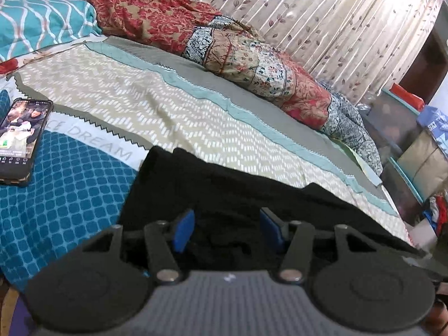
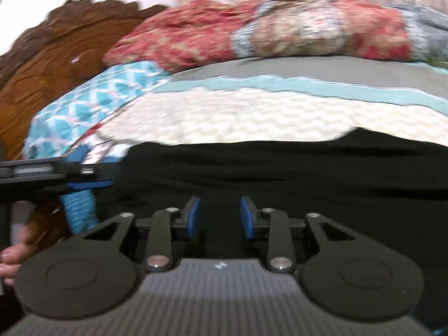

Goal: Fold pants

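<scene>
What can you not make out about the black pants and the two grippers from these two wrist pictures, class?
- Black pants: the near part is hidden behind the left gripper in the left wrist view; folds are lost in the dark cloth.
- Right wrist view: motion blur smears the pants' far edge.
- Right gripper: pads apart; any cloth between them is indistinguishable.
- Phone: the screen is too small to read.

Both grippers angle downward: the left gripper [image 1: 227,228] with blue pads parted and nothing pressed between them, the right gripper [image 2: 220,216] with a narrower gap, likewise empty. A hand [image 2: 12,254] grips the left tool's handle.
</scene>
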A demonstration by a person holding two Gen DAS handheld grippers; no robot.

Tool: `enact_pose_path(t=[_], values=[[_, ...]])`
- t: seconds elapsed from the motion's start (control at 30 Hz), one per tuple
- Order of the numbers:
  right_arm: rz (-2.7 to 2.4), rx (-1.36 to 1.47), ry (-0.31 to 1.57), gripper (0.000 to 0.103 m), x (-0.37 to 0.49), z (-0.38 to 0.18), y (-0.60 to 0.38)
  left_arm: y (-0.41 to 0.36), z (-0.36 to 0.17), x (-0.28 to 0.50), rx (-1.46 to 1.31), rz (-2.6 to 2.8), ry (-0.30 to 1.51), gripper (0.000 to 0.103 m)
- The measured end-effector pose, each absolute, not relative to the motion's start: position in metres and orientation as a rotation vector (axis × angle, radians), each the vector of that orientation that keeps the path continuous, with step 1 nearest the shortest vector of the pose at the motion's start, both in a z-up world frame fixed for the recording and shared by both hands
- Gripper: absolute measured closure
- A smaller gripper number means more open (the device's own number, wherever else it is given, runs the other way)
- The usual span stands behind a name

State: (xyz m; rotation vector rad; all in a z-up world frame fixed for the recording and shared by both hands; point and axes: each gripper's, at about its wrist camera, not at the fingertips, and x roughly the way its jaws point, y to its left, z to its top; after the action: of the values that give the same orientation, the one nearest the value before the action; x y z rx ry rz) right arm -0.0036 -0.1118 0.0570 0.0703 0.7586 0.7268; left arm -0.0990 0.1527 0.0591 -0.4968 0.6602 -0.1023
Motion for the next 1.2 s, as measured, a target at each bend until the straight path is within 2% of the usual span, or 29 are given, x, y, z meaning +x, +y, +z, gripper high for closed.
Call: enact_pose_path(t=[0.1, 0.17, 0.27, 0.57, 0.87, 0.9, 0.93, 0.97, 1.0, 1.2], values=[[0.791, 0.044, 0.824, 0.079, -0.006, 0.045, -0.09, 0.144, 0.052, -0.099, -0.449, -0.093, 0.688, 0.053], [0.848, -0.027, 0.953, 0.081, -0.007, 0.024, -0.071, 0.141, 0.045, -0.097, -0.421, -0.09, 0.719, 0.058], [0.853, -0.1, 0.913, 0.081, -0.012, 0.022, -0.065, 0.138, 0.043, -0.096, -0.404, -0.091, 0.723, 0.058], [0.845, -0.048, 0.917, 0.08, -0.015, 0.02, -0.072, 0.147, 0.065, -0.095, -0.453, -0.097, 0.66, 0.055], [0.846, -0.045, 0.916, 0.08, -0.017, 0.021, -0.072, 0.163, 0.064, -0.039, -0.363, -0.017, 0.69, 0.049], [0.847, -0.055, 0.913, 0.08, -0.018, 0.021, -0.072, 0.163, 0.06, -0.032, -0.358, -0.014, 0.711, 0.051], [0.848, -0.069, 0.907, 0.08, -0.02, 0.022, -0.07, 0.162, 0.056, -0.028, -0.349, -0.011, 0.73, 0.058], [0.849, -0.086, 0.899, 0.08, -0.022, 0.022, -0.068, 0.16, 0.054, -0.027, -0.336, -0.013, 0.735, 0.069], [0.853, -0.107, 0.889, 0.079, -0.024, 0.023, -0.066, 0.158, 0.05, -0.027, -0.331, -0.039, 0.746, 0.099], [0.864, -0.166, 0.851, 0.078, -0.032, 0.021, -0.064, 0.161, 0.033, -0.038, -0.391, -0.011, 0.747, 0.101]])
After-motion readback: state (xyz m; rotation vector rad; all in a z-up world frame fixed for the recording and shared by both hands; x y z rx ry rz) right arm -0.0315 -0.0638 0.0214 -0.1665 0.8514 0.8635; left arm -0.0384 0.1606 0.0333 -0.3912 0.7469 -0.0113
